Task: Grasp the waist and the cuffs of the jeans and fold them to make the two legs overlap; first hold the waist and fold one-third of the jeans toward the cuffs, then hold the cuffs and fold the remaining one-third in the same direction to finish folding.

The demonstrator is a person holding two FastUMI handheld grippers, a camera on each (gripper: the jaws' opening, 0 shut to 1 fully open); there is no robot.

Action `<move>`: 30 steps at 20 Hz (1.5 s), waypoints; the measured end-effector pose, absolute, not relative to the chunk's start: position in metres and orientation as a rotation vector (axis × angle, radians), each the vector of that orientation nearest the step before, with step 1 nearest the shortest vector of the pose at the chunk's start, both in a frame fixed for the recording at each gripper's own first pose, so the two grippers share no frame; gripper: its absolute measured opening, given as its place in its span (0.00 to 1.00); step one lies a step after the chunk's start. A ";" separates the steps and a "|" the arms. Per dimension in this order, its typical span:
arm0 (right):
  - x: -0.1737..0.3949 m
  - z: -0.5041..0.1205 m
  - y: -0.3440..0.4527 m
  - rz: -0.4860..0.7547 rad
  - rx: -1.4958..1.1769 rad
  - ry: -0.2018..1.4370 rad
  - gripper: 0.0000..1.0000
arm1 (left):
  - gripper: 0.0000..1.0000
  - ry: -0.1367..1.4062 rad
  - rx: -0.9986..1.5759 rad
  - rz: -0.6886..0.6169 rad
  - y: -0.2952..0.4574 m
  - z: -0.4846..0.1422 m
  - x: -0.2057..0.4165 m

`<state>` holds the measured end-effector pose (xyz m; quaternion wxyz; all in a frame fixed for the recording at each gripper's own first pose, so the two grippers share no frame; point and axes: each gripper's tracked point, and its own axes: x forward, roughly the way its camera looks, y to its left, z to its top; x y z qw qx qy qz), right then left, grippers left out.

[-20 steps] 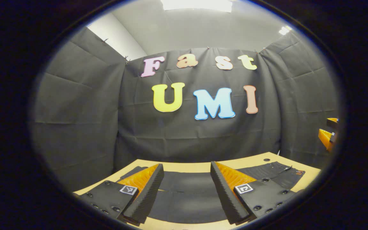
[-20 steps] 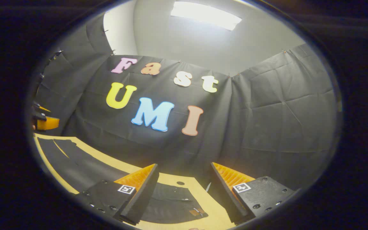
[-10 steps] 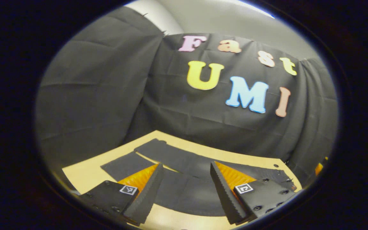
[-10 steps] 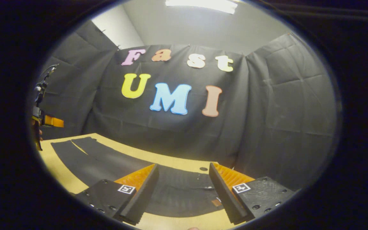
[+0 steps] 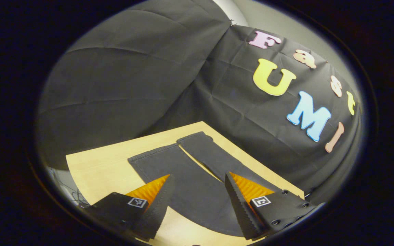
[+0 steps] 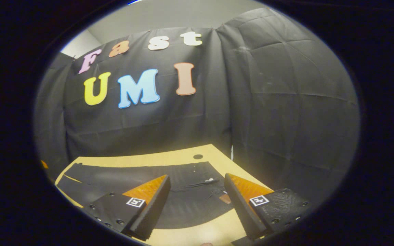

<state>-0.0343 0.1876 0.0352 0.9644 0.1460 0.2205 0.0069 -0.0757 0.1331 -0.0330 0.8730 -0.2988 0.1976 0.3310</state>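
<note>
black jeans [image 5: 197, 181] flat on wood table [image 5: 101, 167], long axis running l-r across table. left gripper [image 5: 197, 205] nearer cuffs [image 5: 169, 150], jaws wide apart, nothing held. right gripper [image 6: 197, 205] nearer waist [image 6: 210, 177], also spread, empty. both above near edge of jeans.

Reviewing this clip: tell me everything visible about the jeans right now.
The jeans are dark, near-black denim, spread flat and unfolded on the pale wooden table. In the left gripper view the two legs lie side by side with a narrow gap between them, cuffs at the far end. The right gripper view shows the waist end with a small tan patch. Neither open gripper touches them.
</note>
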 end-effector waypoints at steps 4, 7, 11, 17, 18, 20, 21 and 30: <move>-0.025 0.017 0.188 -0.022 0.353 0.543 0.95 | 0.95 0.468 -0.697 0.737 0.132 -0.041 -0.080; -0.021 -0.009 0.189 -0.061 0.478 0.681 0.91 | 0.95 0.515 -0.787 0.782 0.130 -0.045 -0.085; -0.034 -0.052 0.203 -0.115 0.767 0.931 1.00 | 0.95 0.571 -0.900 0.877 0.130 -0.047 -0.093; -0.048 -0.083 0.198 -0.249 1.033 1.061 0.95 | 0.95 0.614 -1.067 0.978 0.170 -0.100 -0.112; -0.050 -0.086 0.195 -0.265 1.047 1.074 0.95 | 0.95 0.621 -1.089 0.994 0.173 -0.108 -0.115; -0.056 -0.099 0.187 -0.306 1.073 1.092 0.95 | 0.99 0.629 -1.149 1.003 0.177 -0.127 -0.116; -0.061 -0.107 0.186 -0.317 1.084 1.101 0.95 | 0.94 0.609 -1.168 0.998 0.180 -0.125 -0.112; -0.059 -0.134 0.205 -0.309 1.149 1.129 0.96 | 0.94 0.471 -1.283 0.897 0.184 -0.123 -0.079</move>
